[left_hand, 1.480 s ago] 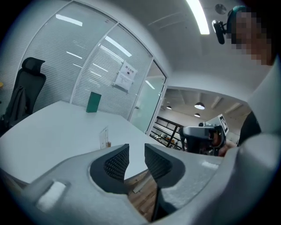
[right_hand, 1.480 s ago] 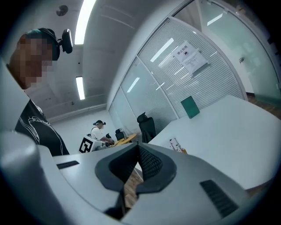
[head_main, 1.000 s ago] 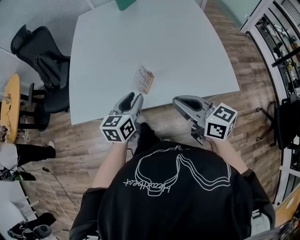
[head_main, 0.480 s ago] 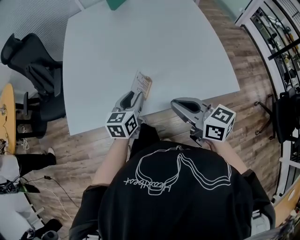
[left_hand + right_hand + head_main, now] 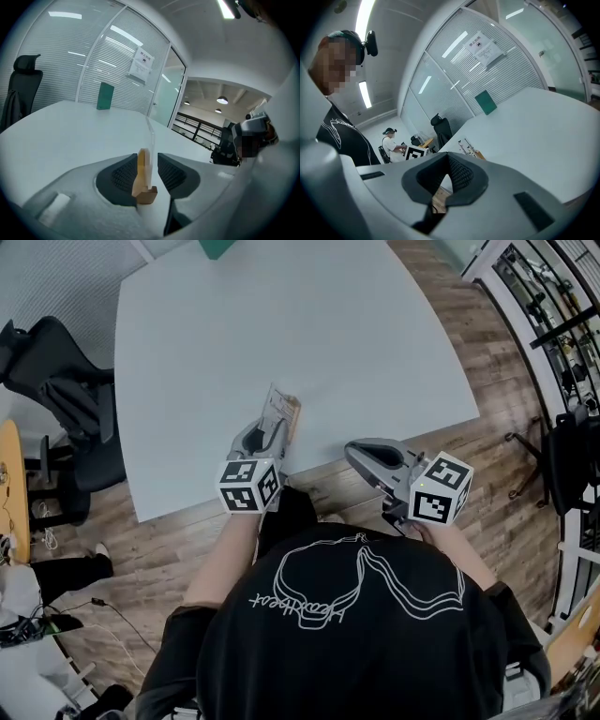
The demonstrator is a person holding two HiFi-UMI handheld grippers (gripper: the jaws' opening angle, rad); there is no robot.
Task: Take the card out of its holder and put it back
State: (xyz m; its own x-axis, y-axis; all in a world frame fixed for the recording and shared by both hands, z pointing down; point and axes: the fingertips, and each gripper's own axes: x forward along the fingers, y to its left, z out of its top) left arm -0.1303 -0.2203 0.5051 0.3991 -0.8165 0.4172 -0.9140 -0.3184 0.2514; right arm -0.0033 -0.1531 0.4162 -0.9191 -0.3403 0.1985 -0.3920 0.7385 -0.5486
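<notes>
A card stands upright in a small wooden holder near the front edge of the white table. My left gripper is open and straddles it. In the left gripper view the card and its wooden base sit between the two dark pads, with a gap showing on each side. My right gripper hangs off the table's front edge, over the wooden floor, shut with nothing in it. From the right gripper view the card holder is small at the left, beyond the meeting jaws of the right gripper.
A green object stands at the table's far edge, also seen as the green object in the left gripper view. A black office chair is at the left of the table. Shelving lines the right side. A seated person is in the background.
My left gripper has moved forward onto the table and now has the card holder between its jaws. The right gripper has stayed where it was.
</notes>
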